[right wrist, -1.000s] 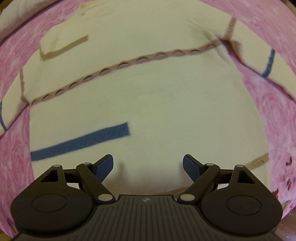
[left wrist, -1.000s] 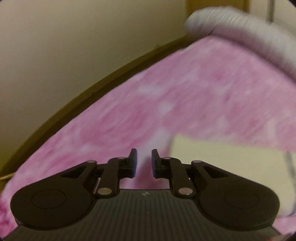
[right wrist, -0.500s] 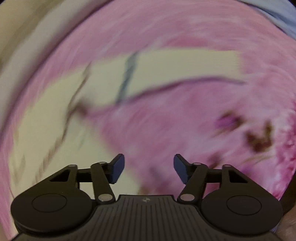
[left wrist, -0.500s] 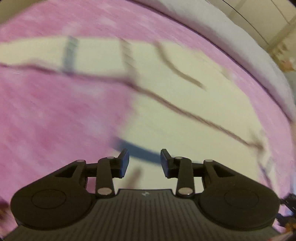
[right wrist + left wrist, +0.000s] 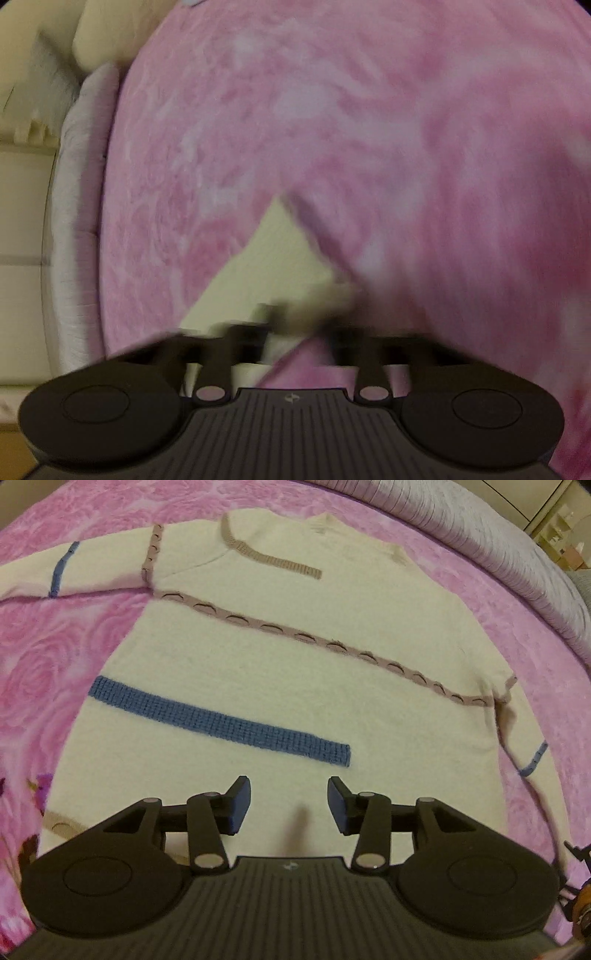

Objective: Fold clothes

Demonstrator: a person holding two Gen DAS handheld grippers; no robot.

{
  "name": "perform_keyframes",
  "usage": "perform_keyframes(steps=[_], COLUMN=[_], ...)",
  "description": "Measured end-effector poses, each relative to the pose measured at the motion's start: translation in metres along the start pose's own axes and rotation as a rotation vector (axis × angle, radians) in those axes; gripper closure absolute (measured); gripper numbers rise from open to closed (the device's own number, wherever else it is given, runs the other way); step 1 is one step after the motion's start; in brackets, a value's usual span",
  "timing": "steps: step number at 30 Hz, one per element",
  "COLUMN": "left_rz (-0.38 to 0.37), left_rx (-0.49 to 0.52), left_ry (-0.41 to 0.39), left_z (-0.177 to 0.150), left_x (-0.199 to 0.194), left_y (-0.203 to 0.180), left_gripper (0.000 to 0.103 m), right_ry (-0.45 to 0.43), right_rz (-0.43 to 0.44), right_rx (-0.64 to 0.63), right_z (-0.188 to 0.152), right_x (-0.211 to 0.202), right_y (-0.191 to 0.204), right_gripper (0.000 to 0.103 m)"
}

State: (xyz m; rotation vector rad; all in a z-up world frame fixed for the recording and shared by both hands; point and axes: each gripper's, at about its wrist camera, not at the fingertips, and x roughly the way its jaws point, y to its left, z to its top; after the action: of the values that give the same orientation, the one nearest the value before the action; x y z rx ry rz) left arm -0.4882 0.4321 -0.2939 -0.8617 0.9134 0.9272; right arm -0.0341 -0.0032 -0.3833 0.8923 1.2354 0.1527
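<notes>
Two grippers work over a pink bed (image 5: 55, 635): the left gripper (image 5: 289, 805) hovers with fingers spread apart above the hem of a cream sweater (image 5: 295, 646) lying flat, neckline at 12 o'clock, while the right gripper (image 5: 295, 332) is too blurred to tell, a sleeve (image 5: 273, 258) just ahead.

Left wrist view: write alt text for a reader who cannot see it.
A cream sweater lies flat, sleeves spread, on a pink rose-patterned blanket, with a blue stripe across its body. The left gripper hovers open above the hem, holding nothing.
</notes>
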Motion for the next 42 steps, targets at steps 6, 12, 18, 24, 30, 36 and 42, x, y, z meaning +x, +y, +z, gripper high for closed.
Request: perform_keyframes(steps=[6, 12, 18, 24, 30, 36, 42], left_rz=[0.017, 0.065, 0.16, 0.152, 0.095, 0.052, 0.033], left_rx=[-0.007, 0.033, 0.102, 0.16, 0.221, 0.228, 0.251], left_ry=[-0.025, 0.044, 0.176, 0.158, 0.065, 0.026, -0.049], left_z=[0.0, -0.009, -0.021, -0.016, -0.029, -0.056, -0.073], left_x=[-0.013, -0.007, -0.021, -0.075, -0.161, -0.232, -0.288], left_y=[-0.005, -0.002, 0.014, 0.018, 0.03, 0.066, 0.091], left_gripper=[0.059, 0.057, 0.051, 0.042, 0.034, 0.03, 0.03], right_ry=[-0.201, -0.087, 0.102, 0.338, 0.376, 0.304, 0.277], right_rz=[0.162, -0.426, -0.534, -0.444, -0.31, -0.222, -0.18], right_rx=[-0.536, -0.615, -0.707, -1.021, -1.192, -1.236, -1.267], right_z=[0.019, 0.03, -0.023, -0.178, -0.3, -0.359, -0.392], right_x=[-0.041, 0.014, -0.014, -0.074, -0.158, -0.235, -0.288], right_y=[0.086, 0.095, 0.099, 0.113, 0.127, 0.141, 0.142], right_gripper=[0.096, 0.061, 0.038, 0.03, 0.022, 0.021, 0.019])
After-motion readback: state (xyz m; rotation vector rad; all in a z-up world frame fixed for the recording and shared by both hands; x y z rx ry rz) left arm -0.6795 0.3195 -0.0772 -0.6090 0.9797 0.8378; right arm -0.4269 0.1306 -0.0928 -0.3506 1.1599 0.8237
